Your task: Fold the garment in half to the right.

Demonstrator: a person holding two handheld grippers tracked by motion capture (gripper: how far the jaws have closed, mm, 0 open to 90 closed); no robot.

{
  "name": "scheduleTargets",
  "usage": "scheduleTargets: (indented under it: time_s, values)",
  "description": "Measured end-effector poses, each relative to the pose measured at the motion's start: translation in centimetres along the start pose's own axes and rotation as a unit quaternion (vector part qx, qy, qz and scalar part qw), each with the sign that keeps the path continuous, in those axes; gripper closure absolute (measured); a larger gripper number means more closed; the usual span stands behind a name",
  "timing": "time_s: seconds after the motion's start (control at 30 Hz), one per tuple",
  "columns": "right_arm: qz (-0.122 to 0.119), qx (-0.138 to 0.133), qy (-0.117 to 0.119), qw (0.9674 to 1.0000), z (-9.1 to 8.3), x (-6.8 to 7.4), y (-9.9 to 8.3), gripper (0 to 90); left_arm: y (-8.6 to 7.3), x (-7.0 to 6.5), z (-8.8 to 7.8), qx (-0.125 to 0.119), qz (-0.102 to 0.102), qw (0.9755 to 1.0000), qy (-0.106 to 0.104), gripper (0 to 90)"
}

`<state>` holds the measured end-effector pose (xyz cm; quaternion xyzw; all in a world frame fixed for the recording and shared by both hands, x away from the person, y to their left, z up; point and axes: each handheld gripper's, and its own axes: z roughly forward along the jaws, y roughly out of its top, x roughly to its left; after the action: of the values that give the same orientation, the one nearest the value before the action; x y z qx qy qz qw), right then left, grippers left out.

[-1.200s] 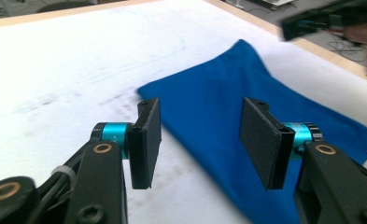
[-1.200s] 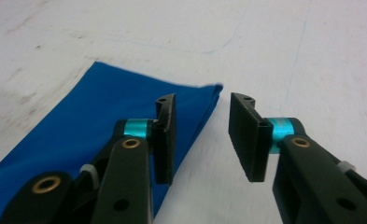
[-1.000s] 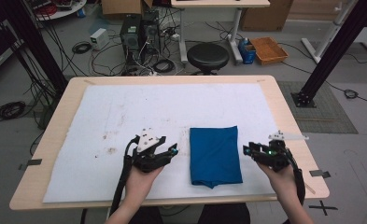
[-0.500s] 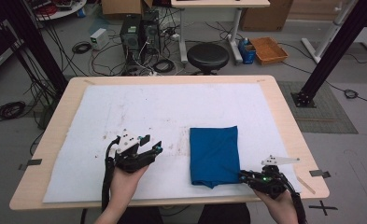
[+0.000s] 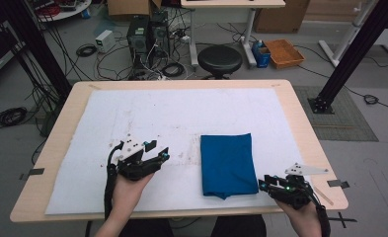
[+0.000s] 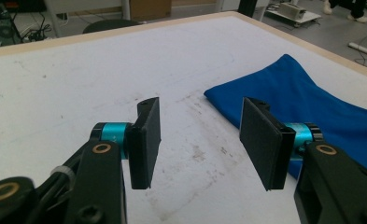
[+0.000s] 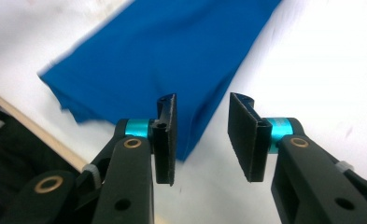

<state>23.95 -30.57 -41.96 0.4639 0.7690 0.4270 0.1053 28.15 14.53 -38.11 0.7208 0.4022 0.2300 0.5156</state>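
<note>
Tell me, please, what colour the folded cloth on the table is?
The folded cloth is a plain, solid blue with no pattern; the high view shows it best.

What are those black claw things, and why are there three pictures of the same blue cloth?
The claws are grippers, tools with two flat black jaws that pinch. A person holds one in each hand: the left gripper and the right gripper.

One picture comes from a camera high above the table, looking down. The other two come from little cameras riding on the grippers, so you look along the jaws, like holding a phone on a pair of tongs.

A white sheet covers the table, with a folded blue cloth lying flat on it.

Nothing is held. The left gripper's jaws stand open over the bare sheet, beside the cloth. The right gripper's jaws have just been opening, with nothing between them, and point at the cloth's near edge, maybe ready to pinch it.
</note>
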Motion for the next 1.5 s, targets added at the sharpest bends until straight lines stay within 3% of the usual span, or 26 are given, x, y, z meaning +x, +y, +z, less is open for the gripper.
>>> scheduleTargets:
  time_s: [0.13, 0.3, 0.5, 0.6, 0.77, 0.83, 0.97, 1.1, 1.5]
  values:
    - [-0.020, -0.052, -0.012, 0.9984, -1.0, -0.6, 2.6, 44.1, 0.4, 1.1, -0.3, -0.005, 0.018, 0.9998, -0.010, 42.6]
    - [-0.044, -0.111, -0.035, 0.9922, -1.7, -1.7, 6.2, 37.7, 0.9, 3.0, -0.6, -0.008, 0.036, 0.9991, -0.023, 36.0]
    - [-0.035, -0.117, -0.018, 0.9924, -1.2, -3.5, 9.7, 31.0, 1.3, 5.0, -1.1, -0.006, 0.058, 0.9981, -0.022, 34.9]
    - [-0.031, -0.126, -0.012, 0.9914, -0.7, -4.2, 10.9, 29.4, 1.3, 5.8, -1.4, 0.000, 0.059, 0.9978, -0.030, 33.1]
    - [-0.023, -0.141, -0.010, 0.9897, -0.2, -4.8, 10.6, 29.2, 1.2, 7.3, -2.2, -0.007, 0.066, 0.9969, -0.043, 30.3]
    - [-0.028, -0.126, -0.011, 0.9915, -0.2, -4.9, 10.2, 29.3, 1.4, 7.7, -2.6, -0.012, 0.069, 0.9964, -0.048, 30.4]
    - [-0.022, -0.132, -0.009, 0.9910, -0.8, -5.4, 9.7, 28.9, 1.8, 8.3, -3.4, -0.017, 0.074, 0.9958, -0.051, 30.4]
    - [-0.016, -0.133, -0.007, 0.9910, -1.0, -5.8, 9.5, 27.9, 1.8, 8.5, -3.7, -0.023, 0.064, 0.9964, -0.050, 30.3]
    - [-0.031, -0.120, -0.003, 0.9924, -0.2, -5.3, 9.7, 26.8, 1.7, 8.3, -3.8, -0.023, 0.063, 0.9962, -0.056, 30.3]
